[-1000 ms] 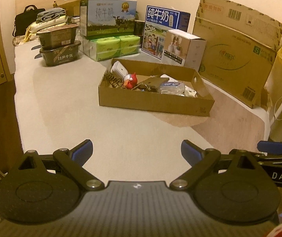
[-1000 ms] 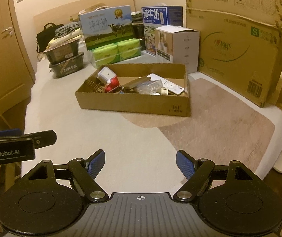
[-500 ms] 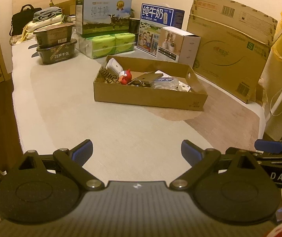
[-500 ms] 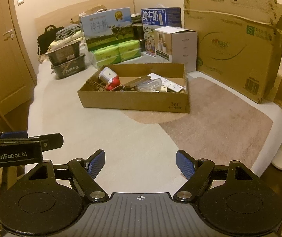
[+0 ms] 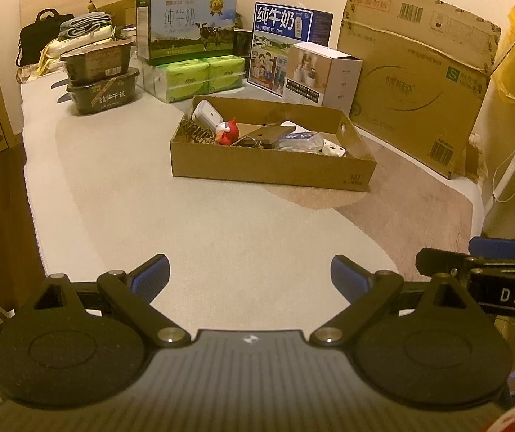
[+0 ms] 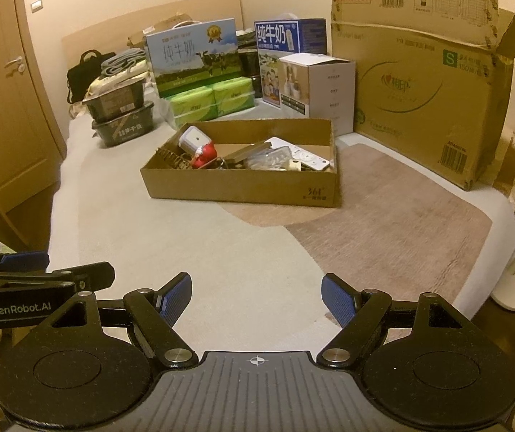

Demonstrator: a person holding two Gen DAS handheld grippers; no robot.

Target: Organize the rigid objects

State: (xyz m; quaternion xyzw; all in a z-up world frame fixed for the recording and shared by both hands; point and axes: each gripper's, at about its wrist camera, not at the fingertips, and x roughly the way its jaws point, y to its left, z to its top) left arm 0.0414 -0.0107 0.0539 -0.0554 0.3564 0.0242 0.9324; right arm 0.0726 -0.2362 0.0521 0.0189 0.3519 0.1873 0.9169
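Left wrist view: the left gripper (image 5: pixel 249 277) hangs with its jaws wide apart and empty over the pale bed cover (image 5: pixel 120 194); against a second ago the shallow brown cardboard tray (image 5: pixel 268 169) of small hard items sits slightly farther off, so this reads as pulling back or reframing, not reaching

Right wrist view: the right gripper (image 6: pixel 256 297) is likewise spread and empty, the tray (image 6: pixel 239 187) well ahead, holding a red toy figure (image 6: pixel 205 154) and a white remote (image 6: pixel 299 154); nothing there has shifted, which fits sorting either pending or finished
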